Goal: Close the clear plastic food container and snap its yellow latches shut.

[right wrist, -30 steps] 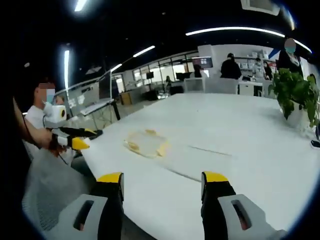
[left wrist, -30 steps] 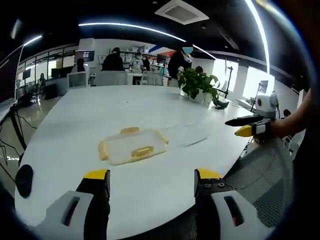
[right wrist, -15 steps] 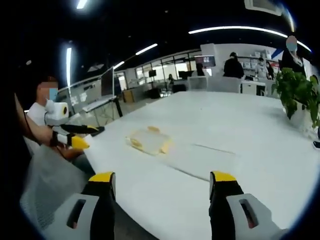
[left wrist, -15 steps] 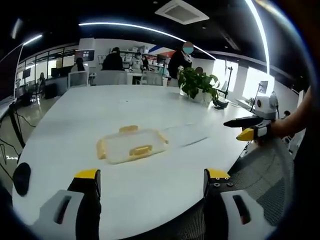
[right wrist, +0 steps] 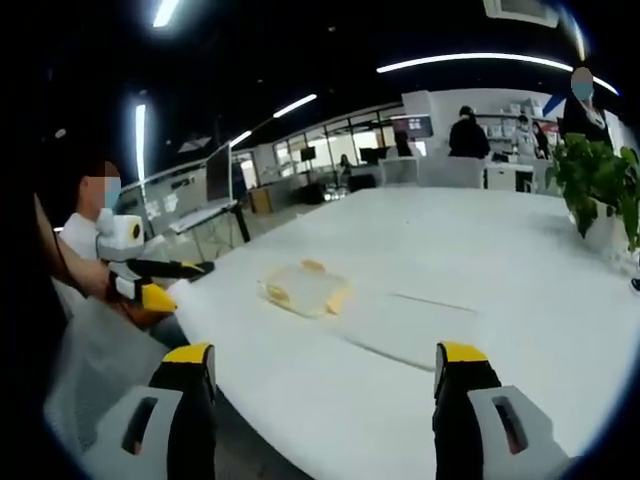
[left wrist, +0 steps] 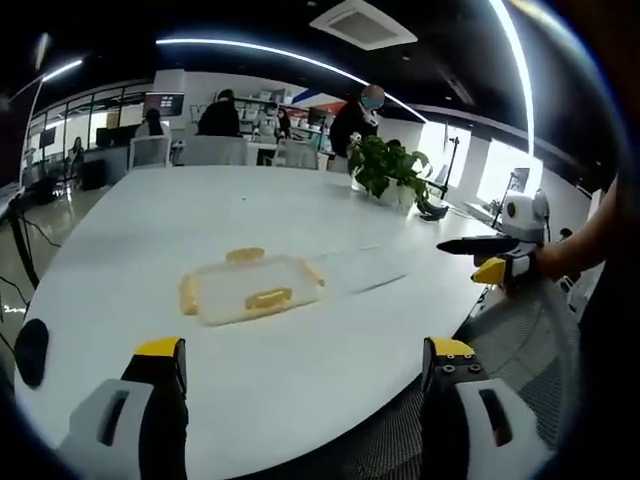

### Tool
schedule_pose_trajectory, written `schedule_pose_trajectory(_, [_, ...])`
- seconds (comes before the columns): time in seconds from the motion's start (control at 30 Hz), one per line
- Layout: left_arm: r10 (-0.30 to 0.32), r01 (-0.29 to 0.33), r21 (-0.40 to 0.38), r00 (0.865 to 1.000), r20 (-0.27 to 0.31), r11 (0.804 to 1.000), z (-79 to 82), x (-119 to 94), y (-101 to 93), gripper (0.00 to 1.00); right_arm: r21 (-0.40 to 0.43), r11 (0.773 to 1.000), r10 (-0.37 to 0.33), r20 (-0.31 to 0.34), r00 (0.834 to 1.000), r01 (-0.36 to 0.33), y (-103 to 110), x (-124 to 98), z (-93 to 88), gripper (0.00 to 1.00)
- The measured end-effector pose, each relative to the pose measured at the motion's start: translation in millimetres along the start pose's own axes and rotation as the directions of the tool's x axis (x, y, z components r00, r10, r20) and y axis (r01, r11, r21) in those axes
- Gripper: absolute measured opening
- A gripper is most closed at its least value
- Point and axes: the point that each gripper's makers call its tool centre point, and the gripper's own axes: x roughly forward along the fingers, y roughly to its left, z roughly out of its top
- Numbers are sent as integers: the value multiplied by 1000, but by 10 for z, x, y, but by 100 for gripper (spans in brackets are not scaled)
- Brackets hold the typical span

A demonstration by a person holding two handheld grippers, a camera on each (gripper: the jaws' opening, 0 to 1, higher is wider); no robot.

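Nearest, the left gripper [left wrist: 300,365] holds its yellow-tipped jaws spread wide over the near edge of the white table [left wrist: 300,215], gripping nothing; the right gripper [right wrist: 325,370] is likewise wide apart and holding nothing. Beyond lies the clear plastic food container [left wrist: 250,290], lid on, flat near the table's edge with bare tabletop all round. Whether it holds anything or its yellow latches [left wrist: 268,298] are snapped is too small to tell. Farther off stands a potted plant [left wrist: 388,170].
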Motion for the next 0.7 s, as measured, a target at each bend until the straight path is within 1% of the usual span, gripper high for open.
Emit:
schedule_pose_trajectory(0.13, [1,-1,3,1000,3,1000,19,-18,13,99,18,1000,16,6,1000,-16,24,-5,18,93])
schedule_pose_trajectory(0.2, [2,-2,4,1000,-2,1000,9,-20,18,99,19,1000,16,-3,1000,-16,21,-4,9,93])
schedule_pose_trajectory(0.27, [2,-2,3,1000,-7,1000,4,-22,27,99,22,1000,22,-3,1000,-22,17,6,12,100])
schedule_pose_trajectory(0.3, [1,-1,3,1000,-9,1000,6,-24,28,99,20,1000,24,2,1000,-24,14,10,25,99])
schedule_pose_trajectory(0.37, [-4,4,11,1000,-15,1000,11,-32,19,98,26,999,29,-9,1000,-29,11,15,34,99])
schedule_pose_trajectory(0.43, [-10,10,25,1000,-13,1000,20,-34,11,98,23,999,28,3,1000,-28,7,14,66,100])
schedule_pose_trajectory(0.47, [-15,16,24,1000,-15,1000,15,-32,3,98,58,996,62,16,998,-63,67,25,80,100])
schedule_pose_trajectory(0.6, [-18,18,22,1000,-22,1000,-2,-24,-4,98,37,997,65,-12,998,-64,77,27,23,100])
schedule_pose_trajectory(0.7, [-23,24,23,1000,-21,999,6,-17,-24,98,32,997,69,-9,998,-68,100,29,37,100])
